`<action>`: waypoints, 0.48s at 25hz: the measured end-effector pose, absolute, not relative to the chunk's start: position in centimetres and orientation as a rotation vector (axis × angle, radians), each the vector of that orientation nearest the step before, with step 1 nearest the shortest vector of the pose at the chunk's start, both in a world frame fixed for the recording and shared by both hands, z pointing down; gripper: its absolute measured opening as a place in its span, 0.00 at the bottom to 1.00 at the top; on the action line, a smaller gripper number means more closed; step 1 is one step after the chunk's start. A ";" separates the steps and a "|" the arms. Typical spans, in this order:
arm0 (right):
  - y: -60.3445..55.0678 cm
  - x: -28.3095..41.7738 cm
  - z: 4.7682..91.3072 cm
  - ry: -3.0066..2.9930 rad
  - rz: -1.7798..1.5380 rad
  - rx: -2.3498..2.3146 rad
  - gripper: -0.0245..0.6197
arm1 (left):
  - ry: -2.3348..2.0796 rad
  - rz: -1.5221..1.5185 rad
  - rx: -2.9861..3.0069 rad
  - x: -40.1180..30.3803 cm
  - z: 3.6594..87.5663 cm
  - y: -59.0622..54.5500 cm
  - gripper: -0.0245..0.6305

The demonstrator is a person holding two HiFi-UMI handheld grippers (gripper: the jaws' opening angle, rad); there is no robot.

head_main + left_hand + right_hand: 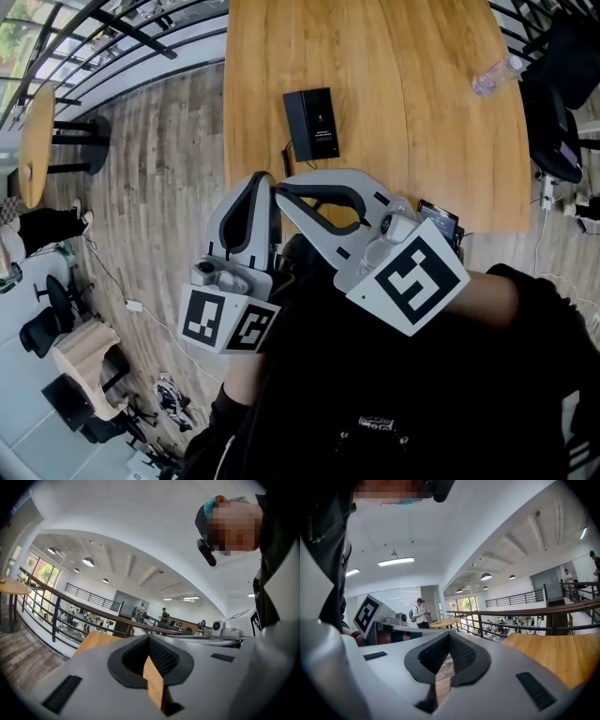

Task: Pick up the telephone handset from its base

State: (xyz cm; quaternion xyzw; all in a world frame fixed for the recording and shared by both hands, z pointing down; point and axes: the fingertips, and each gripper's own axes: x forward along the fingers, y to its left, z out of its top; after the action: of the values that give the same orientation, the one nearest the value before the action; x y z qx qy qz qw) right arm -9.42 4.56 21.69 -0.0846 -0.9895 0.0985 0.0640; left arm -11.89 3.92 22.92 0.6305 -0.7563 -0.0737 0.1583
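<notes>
The black telephone [312,124] lies flat on the wooden table [412,112], its cord [286,152] trailing toward the near edge. Both grippers hover close to my chest, short of the phone and apart from it. My left gripper [265,181] points up toward the table, jaws shut with nothing between them. My right gripper [280,193] reaches in from the right, its tip beside the left one, also shut and empty. The closed jaws of my left gripper [149,641] and my right gripper [450,639] show in their own views; the phone appears in neither.
A plastic bottle [495,75] lies at the table's far right. A small black device [439,217] sits at the near edge. A black chair [555,122] stands to the right, a round side table [36,141] and a railing [112,47] to the left.
</notes>
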 end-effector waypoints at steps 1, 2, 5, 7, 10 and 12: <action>4.3 -9.3 21.7 -2.989 0.298 -0.248 0.07 | -2.151 -0.207 1.812 -11.8 22.9 3.6 0.04; 4.1 -9.3 21.7 -2.990 0.296 -0.244 0.07 | -2.141 -0.198 1.824 -11.7 22.9 3.4 0.03; 3.5 -9.3 21.9 -2.989 0.292 -0.240 0.07 | -2.118 -0.181 1.838 -11.7 23.1 2.7 0.03; 3.2 -9.5 22.1 -2.989 0.325 -0.227 0.07 | -2.107 -0.182 1.828 -12.0 23.4 2.5 0.03; 2.8 -10.1 22.7 -2.979 0.363 -0.212 0.07 | -2.093 -0.167 1.818 -12.5 24.0 2.1 0.04; 2.7 -10.7 23.4 -2.958 0.369 -0.202 0.07 | -2.077 -0.160 1.806 -13.1 24.7 2.0 0.04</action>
State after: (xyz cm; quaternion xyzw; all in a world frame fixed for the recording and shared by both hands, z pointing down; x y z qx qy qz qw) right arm -10.73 2.67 23.39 -0.0675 -0.9871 0.1232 0.0769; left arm -13.13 1.95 24.69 0.6429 -0.7394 -0.0571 0.1914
